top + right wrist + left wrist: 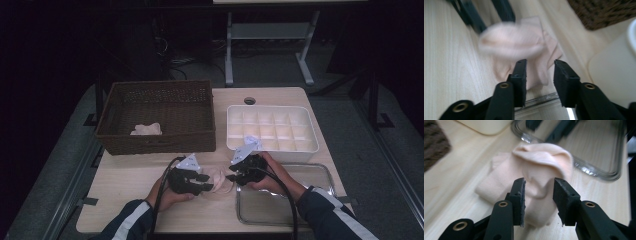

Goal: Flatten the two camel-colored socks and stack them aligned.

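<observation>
From above, a pale peach sock [218,181] lay crumpled on the counter [130,200] between the left gripper [204,182] and right gripper [231,174], beside a glass tray [320,172]. Along the left gripper, its fingers [520,197] stood open around a raised fold. Along the right gripper, its fingers [520,75] stood open over the sock's blurred edge.

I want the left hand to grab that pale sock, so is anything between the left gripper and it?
Nothing visible blocks it. The left gripper has its jaws apart with the pale sock lying on the table between and just beyond them; the glass tray sits off to the far side.
</observation>
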Available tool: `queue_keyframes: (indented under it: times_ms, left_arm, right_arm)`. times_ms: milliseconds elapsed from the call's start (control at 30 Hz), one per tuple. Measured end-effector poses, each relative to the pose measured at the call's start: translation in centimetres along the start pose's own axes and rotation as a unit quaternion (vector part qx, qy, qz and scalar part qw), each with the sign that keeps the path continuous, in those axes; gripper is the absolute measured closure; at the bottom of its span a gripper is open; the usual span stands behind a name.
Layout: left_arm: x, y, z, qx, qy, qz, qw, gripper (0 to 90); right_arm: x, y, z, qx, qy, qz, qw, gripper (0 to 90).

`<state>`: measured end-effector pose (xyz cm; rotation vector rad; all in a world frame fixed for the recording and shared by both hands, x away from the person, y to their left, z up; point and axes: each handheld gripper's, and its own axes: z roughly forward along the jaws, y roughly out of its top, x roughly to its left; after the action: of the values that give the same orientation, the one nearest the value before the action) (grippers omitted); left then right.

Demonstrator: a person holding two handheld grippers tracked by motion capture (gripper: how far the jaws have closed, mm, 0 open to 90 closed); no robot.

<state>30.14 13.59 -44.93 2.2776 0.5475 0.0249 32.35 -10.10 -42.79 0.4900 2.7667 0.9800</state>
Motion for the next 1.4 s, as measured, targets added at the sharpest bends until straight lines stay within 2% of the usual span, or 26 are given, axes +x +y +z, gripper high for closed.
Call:
queue_keyframes:
  times_ms: [67,133,300,400,467,500,567,633,667,700,767,800,867,933,1000,1067,1133,1167,1233,1367,1400]
  left_arm:
    - [-0.1,0.0,0.6,0.015,0.007,0.014,0.9998,61.9]
    - [-0.2,-0.2,1.1,0.017,0.007,0.010,0.9998,61.7]
    - [-0.3,-0.3,1.2,0.011,0.014,0.014,0.9997,61.9]
    - [-0.4,-0.4,1.0,0.011,0.019,0.015,0.9996,56.4]
    - [-0.3,-0.4,0.6,0.015,0.021,0.021,0.9995,51.8]
    - [-0.4,-0.5,0.4,0.008,0.024,0.015,0.9996,50.4]
    - [-0.3,-0.7,0.1,0.008,0.024,0.013,0.9996,55.7]
    - [-0.1,-1.0,-0.1,0.012,0.027,0.004,0.9995,55.2]
    - [0.0,-1.2,-0.1,0.016,0.028,0.000,0.9995,55.2]
    - [0.1,-1.3,-0.1,0.015,0.030,-0.001,0.9994,54.7]
    - [0.4,-1.3,-0.2,0.011,0.035,-0.015,0.9992,49.4]
    - [0.6,-1.3,-0.3,0.007,0.039,-0.025,0.9989,44.0]
    - [1.1,-1.4,-0.3,-0.008,0.036,-0.054,0.9978,38.4]
    - [1.3,-1.5,-0.1,-0.009,0.041,-0.062,0.9972,35.5]
    - [1.4,-1.4,0.2,-0.004,0.041,-0.063,0.9972,35.3]
    - [1.3,-1.3,0.6,0.004,0.047,-0.055,0.9974,35.2]
    - [1.2,-1.2,0.7,0.010,0.046,-0.048,0.9977,36.3]
    - [1.2,-1.2,0.7,0.010,0.050,-0.043,0.9978,36.8]
    - [1.2,-1.2,0.8,0.004,0.051,-0.040,0.9978,38.5]
    - [1.1,-1.3,0.7,0.009,0.057,-0.032,0.9978,41.3]
    - [1.0,-1.3,0.7,0.004,0.055,-0.034,0.9979,43.0]
  right_arm:
    - [0.1,0.2,-0.5,-0.014,-0.007,0.010,0.9998,70.0]
    - [0.4,0.5,-0.8,-0.030,-0.011,0.013,0.9994,73.4]
    - [1.8,1.4,-0.8,-0.062,-0.005,-0.001,0.9980,76.6]
    - [2.5,1.6,0.2,-0.052,-0.004,-0.014,0.9985,76.7]
    - [2.7,1.4,1.3,-0.031,-0.003,-0.020,0.9993,76.0]
    - [2.7,1.3,1.6,-0.023,-0.004,-0.026,0.9994,75.8]
    - [2.5,1.0,2.3,-0.009,-0.007,-0.034,0.9994,75.0]
    - [2.3,0.6,2.8,0.014,-0.009,-0.040,0.9991,74.0]
    - [2.3,0.5,2.9,0.021,-0.016,-0.052,0.9983,73.8]
    - [2.3,0.4,2.9,0.019,-0.010,-0.046,0.9987,72.7]
    - [2.2,0.3,2.8,0.024,-0.011,-0.046,0.9986,72.3]
    - [2.2,0.3,2.9,0.028,-0.012,-0.047,0.9984,72.2]
    - [2.1,0.3,2.9,0.029,-0.013,-0.050,0.9983,72.0]
    - [2.2,0.3,2.9,0.027,-0.015,-0.053,0.9981,71.2]
    - [2.1,0.4,2.8,0.027,-0.016,-0.052,0.9982,67.9]
    - [2.0,0.5,2.4,0.021,-0.011,-0.051,0.9984,65.5]
    - [1.9,0.8,1.7,-0.002,-0.017,-0.045,0.9988,67.5]
    - [1.9,1.0,1.3,-0.014,-0.014,-0.033,0.9993,69.2]
    - [2.0,1.2,1.0,-0.026,-0.015,-0.031,0.9991,73.5]
    - [2.3,1.3,1.8,-0.022,-0.007,-0.043,0.9988,71.9]
    - [2.4,1.3,2.1,-0.017,-0.005,-0.038,0.9991,72.1]
